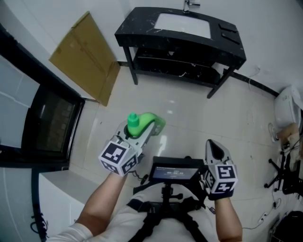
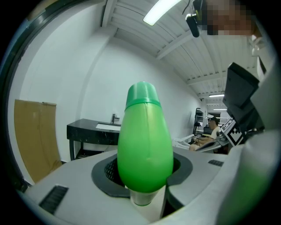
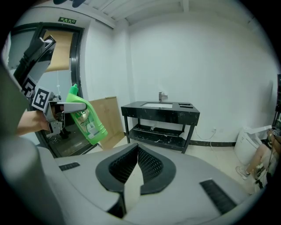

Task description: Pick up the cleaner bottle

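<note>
Room: pale tiled floor (image 1: 189, 108), white walls. Black table (image 1: 137, 26) stands against the wall at top centre of the head view. A white basin (image 1: 182, 23) is sunk in its top, with a tap (image 1: 190, 5) behind it and two dark flat items (image 1: 228, 32) at its right end. The lower shelf (image 1: 170, 64) under the top holds a few small bits, too small to tell. Cardboard sheet (image 1: 85, 56) leans on the wall at upper left, lower edge on the floor near the table's left leg. Dark glass door (image 1: 47, 123) runs down the left edge. White fixture (image 1: 289, 108) and black stand (image 1: 281, 172) sit at the right edge.

Open room: broad strip of floor mid-frame, between the table front and both claws.

Left claw (image 1: 142, 134), lower centre-left: pinching the cleaner bottle (image 1: 144, 124), pads on both flanks of the green body. Bottle is in the air above the floor, tilted, cap on. In the right gripper view the cap points to upper left. Label on its side, print not readable.

Right claw (image 1: 214, 147), lower right: pressed together, nothing between the jaws, well apart from the bottle. Screen (image 1: 173, 172) on a chest mount sits between the two claws at bottom centre.
</note>
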A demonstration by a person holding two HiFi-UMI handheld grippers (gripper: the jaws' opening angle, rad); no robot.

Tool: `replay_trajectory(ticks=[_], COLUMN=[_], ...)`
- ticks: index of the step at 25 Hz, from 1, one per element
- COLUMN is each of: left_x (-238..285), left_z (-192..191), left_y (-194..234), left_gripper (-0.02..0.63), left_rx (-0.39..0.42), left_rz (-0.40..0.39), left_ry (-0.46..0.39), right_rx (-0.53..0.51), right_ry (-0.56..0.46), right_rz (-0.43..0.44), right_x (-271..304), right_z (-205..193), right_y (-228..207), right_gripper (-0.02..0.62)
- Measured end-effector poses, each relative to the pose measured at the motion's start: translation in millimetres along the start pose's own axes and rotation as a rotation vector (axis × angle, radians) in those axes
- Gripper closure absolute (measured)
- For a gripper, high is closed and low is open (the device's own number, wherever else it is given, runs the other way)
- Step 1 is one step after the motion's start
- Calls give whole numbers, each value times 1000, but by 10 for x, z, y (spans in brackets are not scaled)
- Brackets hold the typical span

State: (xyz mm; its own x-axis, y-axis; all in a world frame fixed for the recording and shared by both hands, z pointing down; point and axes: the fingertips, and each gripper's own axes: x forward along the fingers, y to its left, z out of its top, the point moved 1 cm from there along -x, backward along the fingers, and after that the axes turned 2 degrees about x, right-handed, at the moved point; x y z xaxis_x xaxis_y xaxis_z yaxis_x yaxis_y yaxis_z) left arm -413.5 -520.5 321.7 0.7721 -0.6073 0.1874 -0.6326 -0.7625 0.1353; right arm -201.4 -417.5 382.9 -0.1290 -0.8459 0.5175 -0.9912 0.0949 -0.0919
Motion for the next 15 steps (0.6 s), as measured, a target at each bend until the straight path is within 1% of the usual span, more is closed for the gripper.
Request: replay_trajectory(ticks=[7, 12, 15], left_x=[-87, -76, -71], left_z=[25, 28, 64], left_y=[-274, -537, -690], left_gripper=[445, 445, 445], left_rx=[-1, -2, -2], left_rz=[-5, 3, 15], left_ry=[7, 13, 8], right_rx=[-12, -18, -19], right_ry=[22, 34, 39], right_rz=[49, 71, 103], right_x=[-106, -237, -304], right_z=[142, 212, 220], right_y=[-28, -211, -331], right_gripper=[588, 588, 588])
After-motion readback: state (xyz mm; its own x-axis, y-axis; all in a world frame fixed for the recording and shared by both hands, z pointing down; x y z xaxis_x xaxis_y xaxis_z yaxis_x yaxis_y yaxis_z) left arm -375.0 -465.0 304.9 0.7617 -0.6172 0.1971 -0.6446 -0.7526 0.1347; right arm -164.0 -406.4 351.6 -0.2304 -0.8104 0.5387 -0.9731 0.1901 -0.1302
